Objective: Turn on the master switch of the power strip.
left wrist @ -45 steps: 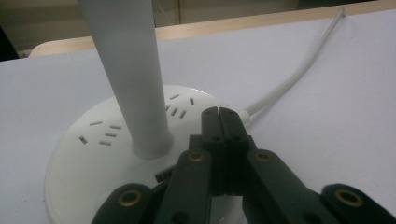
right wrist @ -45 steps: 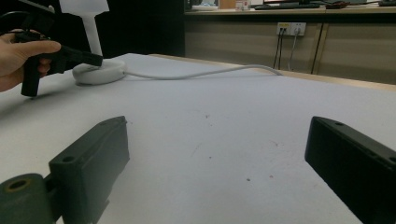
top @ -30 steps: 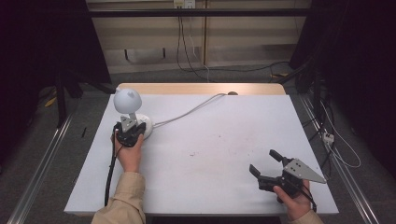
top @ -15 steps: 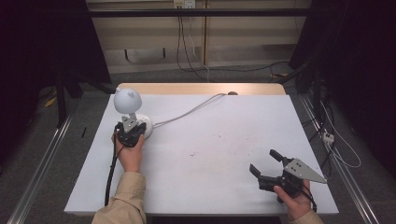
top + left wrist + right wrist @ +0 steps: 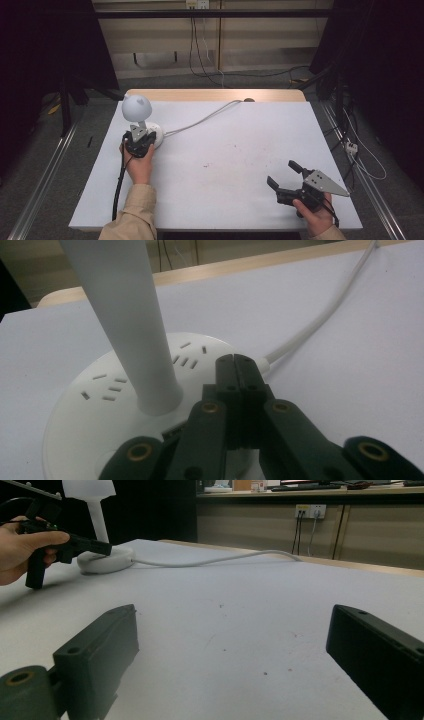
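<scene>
A white desk lamp stands at the table's left, with a round head (image 5: 136, 107), a stem (image 5: 130, 325) and a disc base (image 5: 157, 137). Its white cable (image 5: 210, 117) runs to the table's far edge. My left gripper (image 5: 140, 137) is shut with nothing between its jaws. Its tips (image 5: 234, 361) sit over the near part of the lamp base (image 5: 95, 405), right of the stem. Whether they touch the base is unclear. My right gripper (image 5: 283, 173) is held open low over the front right of the table, its jaws wide apart (image 5: 232, 630) around bare tabletop.
The white table (image 5: 235, 150) has a wooden strip (image 5: 215, 95) along its far edge. Cables and a wall socket (image 5: 310, 511) lie beyond it. Metal rails run along the floor on both sides.
The left gripper has edged slightly forward toward the lamp base. The right gripper has stayed where it was.
</scene>
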`<state>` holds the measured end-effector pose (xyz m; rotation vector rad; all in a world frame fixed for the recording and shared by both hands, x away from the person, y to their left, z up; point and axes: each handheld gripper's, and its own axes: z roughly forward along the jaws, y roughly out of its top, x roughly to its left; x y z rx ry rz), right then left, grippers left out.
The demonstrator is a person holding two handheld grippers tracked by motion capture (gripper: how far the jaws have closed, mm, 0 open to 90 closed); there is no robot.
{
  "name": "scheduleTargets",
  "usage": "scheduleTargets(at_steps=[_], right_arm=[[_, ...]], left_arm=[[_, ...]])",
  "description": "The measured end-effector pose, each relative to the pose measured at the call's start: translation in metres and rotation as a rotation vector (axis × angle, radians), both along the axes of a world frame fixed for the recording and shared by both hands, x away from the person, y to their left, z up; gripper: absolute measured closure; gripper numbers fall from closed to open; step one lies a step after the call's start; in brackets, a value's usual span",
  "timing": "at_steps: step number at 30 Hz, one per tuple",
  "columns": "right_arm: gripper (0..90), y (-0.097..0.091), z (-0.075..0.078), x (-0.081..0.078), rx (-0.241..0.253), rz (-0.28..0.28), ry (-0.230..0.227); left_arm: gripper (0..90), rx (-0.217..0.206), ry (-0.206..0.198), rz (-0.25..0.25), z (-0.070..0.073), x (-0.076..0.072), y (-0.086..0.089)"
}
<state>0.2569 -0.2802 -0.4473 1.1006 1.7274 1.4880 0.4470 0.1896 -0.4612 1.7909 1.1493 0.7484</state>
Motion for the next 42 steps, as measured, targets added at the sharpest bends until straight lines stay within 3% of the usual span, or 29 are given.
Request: scheduleTargets(at_steps=[4,11,13,25,30,33,36,42], right_arm=[[6.1,0.0006,-0.0002,0.0001,0.001,0.001,-0.001],[6.1,0.0005,-0.0002,-0.0003,0.002,0.001,0.003],[6.2,0.0002,-0.0002,-0.0002,0.0,0.003,0.001],[6.1,0.0009,-0.0004,0.0002,0.006,0.006,0.003],[6.1,0.0011,-0.0004,0.0,0.008,0.007,0.004],[6.1,0.0012,-0.0011,0.0006,0.004,0.009,0.006],[6.1,0.0015,-0.0013,0.0007,0.005,0.01,0.006],[6.1,0.001,-0.0006,0.0003,0.012,0.005,0.003]], left_arm=[[90.0,0.018,0.005,-0.004,0.0005,-0.0002,0.0005],[90.0,0.004,0.002,0.006,-0.0001,-0.0001,-0.0009],[90.0,0.023,0.006,0.004,0.0004,-0.0003,-0.0008],[90.0,0.022,-0.001,0.011,-0.0002,-0.0005,-0.0031],[90.0,0.039,0.008,0.01,0.0006,-0.0006,-0.0026],[90.0,0.023,0.009,0.011,0.0001,-0.0003,-0.0017],[90.0,0.044,0.006,0.014,0.0006,-0.0009,-0.0033],[90.0,0.045,0.009,0.018,0.0006,-0.0008,-0.0037]])
